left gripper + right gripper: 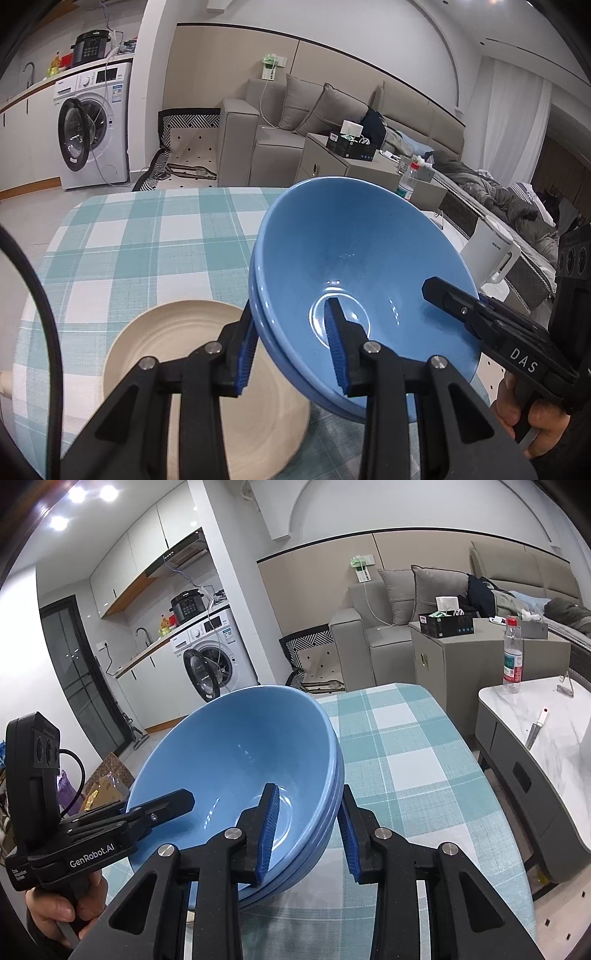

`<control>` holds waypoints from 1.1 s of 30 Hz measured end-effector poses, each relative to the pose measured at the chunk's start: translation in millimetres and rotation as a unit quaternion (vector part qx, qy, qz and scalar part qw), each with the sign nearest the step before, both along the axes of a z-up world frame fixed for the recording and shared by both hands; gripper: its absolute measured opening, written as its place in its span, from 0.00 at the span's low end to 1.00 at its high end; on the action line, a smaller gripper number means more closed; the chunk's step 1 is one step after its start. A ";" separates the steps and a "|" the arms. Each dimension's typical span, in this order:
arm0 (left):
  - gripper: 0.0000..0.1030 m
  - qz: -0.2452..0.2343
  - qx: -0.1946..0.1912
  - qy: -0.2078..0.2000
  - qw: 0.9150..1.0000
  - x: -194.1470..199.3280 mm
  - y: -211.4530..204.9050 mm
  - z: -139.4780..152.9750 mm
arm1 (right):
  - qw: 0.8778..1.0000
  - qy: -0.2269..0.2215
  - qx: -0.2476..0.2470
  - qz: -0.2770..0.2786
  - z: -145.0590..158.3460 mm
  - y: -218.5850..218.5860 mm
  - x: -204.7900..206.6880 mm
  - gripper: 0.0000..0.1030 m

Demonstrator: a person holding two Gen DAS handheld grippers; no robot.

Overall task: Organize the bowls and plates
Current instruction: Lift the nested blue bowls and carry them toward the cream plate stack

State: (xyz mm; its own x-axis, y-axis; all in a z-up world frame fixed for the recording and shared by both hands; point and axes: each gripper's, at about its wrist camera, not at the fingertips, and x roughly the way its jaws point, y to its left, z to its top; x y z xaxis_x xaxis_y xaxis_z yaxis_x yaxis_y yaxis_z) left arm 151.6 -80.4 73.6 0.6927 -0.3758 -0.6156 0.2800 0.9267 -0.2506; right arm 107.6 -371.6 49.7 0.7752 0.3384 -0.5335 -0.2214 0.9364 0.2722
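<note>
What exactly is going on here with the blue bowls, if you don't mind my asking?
A person holds a handheld claw in each hand and grips a nested stack of blue bowls from opposite sides. The left claw clamps the rim on one side, the right claw the other, each with one finger inside the top bowl and one outside. The stack sits tilted above the checked tablecloth, and a cream plate lies on the cloth beside it, on the left claw's side.
</note>
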 end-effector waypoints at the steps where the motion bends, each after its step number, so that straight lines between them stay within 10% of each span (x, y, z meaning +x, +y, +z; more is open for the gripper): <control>1: 0.33 0.003 -0.001 -0.001 1.000 -1.5 3.1 0.9 | 1.000 0.000 -0.001 0.002 1.3 3.5 -0.4 0.31; 33: 0.33 0.078 0.002 -0.008 0.997 -14.7 97.3 -4.1 | 0.997 0.004 -0.023 0.072 3.5 113.6 12.5 0.31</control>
State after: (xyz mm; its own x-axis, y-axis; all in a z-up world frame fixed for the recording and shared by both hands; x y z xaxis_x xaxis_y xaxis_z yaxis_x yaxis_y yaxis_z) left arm 136.8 16.9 69.5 0.7520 -0.2608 -0.6053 0.1362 0.9601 -0.2444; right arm 120.1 -258.0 53.2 0.7157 0.4208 -0.5574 -0.3525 0.9066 0.2319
